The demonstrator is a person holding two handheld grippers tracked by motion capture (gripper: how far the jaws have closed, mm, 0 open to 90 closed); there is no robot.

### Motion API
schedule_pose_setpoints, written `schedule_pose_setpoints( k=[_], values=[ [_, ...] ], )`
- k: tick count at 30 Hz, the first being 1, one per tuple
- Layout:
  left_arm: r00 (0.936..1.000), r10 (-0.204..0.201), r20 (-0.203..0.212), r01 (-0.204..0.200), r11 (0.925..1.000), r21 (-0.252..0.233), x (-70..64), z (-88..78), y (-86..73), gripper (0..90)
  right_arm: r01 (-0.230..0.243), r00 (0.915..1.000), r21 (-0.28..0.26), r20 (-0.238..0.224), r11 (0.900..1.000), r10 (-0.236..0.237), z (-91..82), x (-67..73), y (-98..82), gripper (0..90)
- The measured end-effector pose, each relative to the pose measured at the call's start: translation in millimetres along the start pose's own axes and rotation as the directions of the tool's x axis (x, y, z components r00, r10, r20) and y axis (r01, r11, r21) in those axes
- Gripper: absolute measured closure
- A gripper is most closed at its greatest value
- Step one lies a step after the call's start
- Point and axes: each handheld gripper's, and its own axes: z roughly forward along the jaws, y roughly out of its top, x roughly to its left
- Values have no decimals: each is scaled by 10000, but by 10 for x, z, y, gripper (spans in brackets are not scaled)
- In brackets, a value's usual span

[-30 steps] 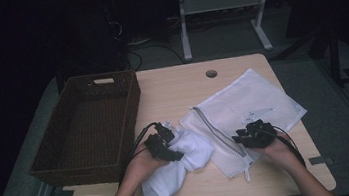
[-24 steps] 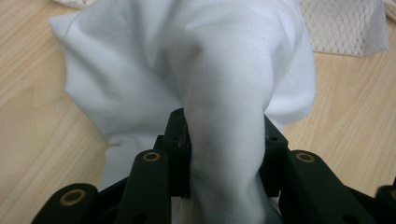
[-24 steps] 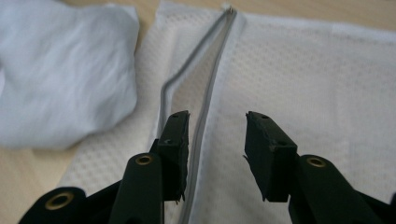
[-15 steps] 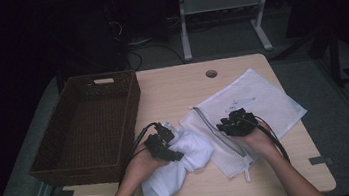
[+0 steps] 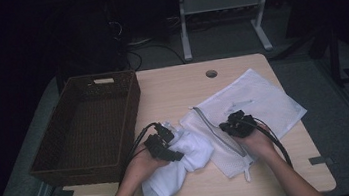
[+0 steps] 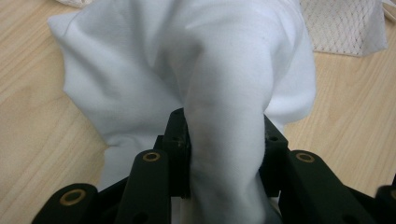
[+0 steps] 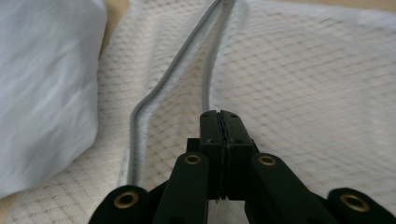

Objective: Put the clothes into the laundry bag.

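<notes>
Near the front edge of the tabletop, the left gripper is clamped on a bunched white cloth. Beside it, the right gripper has just closed, pinching the mesh laundry bag at its open zipper.

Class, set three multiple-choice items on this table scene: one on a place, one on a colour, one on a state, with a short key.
1. Where is the wicker basket?
A. left side of the table
B. right side
C. on the mesh bag

2. What colour is the cloth in the left tool?
A. red
B. white
C. black

3. How does the right tool stand?
A. wide open
B. shut on the basket
C. pinched at the zipper edge of the mesh bag

Key: A, the high view shows it left; B, white folds fill the jaws; C, the jaws have just closed together, mesh seemingly caught between them.
</notes>
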Motion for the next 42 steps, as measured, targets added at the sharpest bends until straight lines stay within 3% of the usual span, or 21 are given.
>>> schedule_pose_setpoints(
  k=[5, 9, 11, 23, 32, 42],
  values=[
    [10000, -4, -11, 4, 10000, -2, -2, 0, -2, 643, -307, 9994, -127, 148, 9994, 309, -48, -108, -44, 839],
    [10000, -3, -1, 3, 10000, -2, 1, 0, -2, 643, -479, 9987, -155, -202, 9987, 476, -3, -127, -107, 713],
    [10000, -7, 1, 7, 10000, -4, 1, 0, -2, 643, -432, 9986, -123, -295, 9990, 429, 18, -111, -125, 701],
    [10000, -27, -1, 27, 10000, -21, 0, 4, -6, 643, 278, 9996, -98, 51, 9996, -277, 63, -25, -131, 856],
    [10000, -41, 0, 41, 10000, -22, 0, 6, -7, 643, 9, 10000, -301, 86, 9995, -7, 19, -72, -124, 874],
    [10000, -49, -21, 49, 10000, -18, -4, 10, -6, 643, -294, 9996, -947, 8, 9951, 296, -152, -121, -63, 877]
  ],
)
